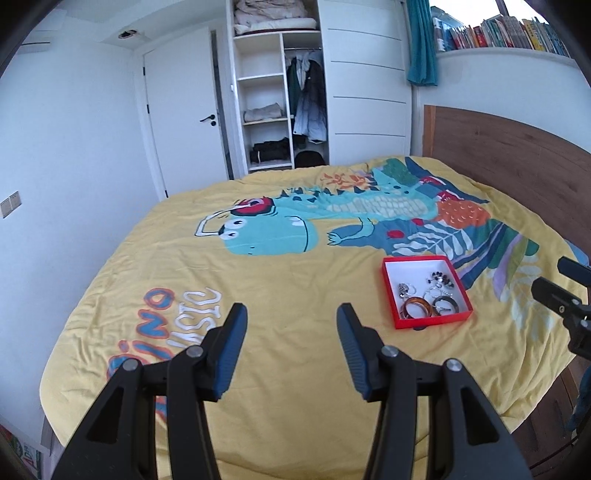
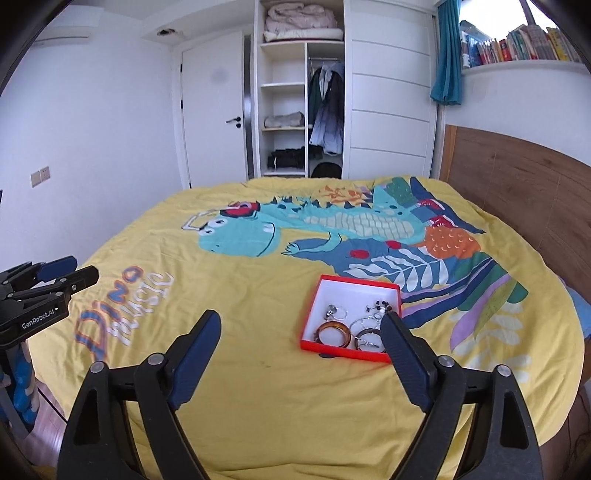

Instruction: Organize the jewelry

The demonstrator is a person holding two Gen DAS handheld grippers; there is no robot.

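We hold both grippers above a bed covered by a yellow duvet printed with a teal dinosaur and the words "Dino Music". Our left gripper has its jaws standing apart with nothing between them, only bare yellow cloth showing in the gap. Our right gripper also has its jaws spread wide and empty, with no pad pressing on anything. The jewelry sits in a shallow red tray with a white floor, lying flat on the duvet just below the dinosaur's leafy tail. Inside it we see an amber bangle near the front edge, a darker bangle just beside it, a silvery ring of chain behind those, a small silver piece toward the left, and a string of dark beads at the back right. From the right wrist view our right finger overlaps the tray's front right corner, though we cannot tell whether it touches. Beyond the bed stand an open wardrobe, a white door, a wooden headboard and a shelf of books.
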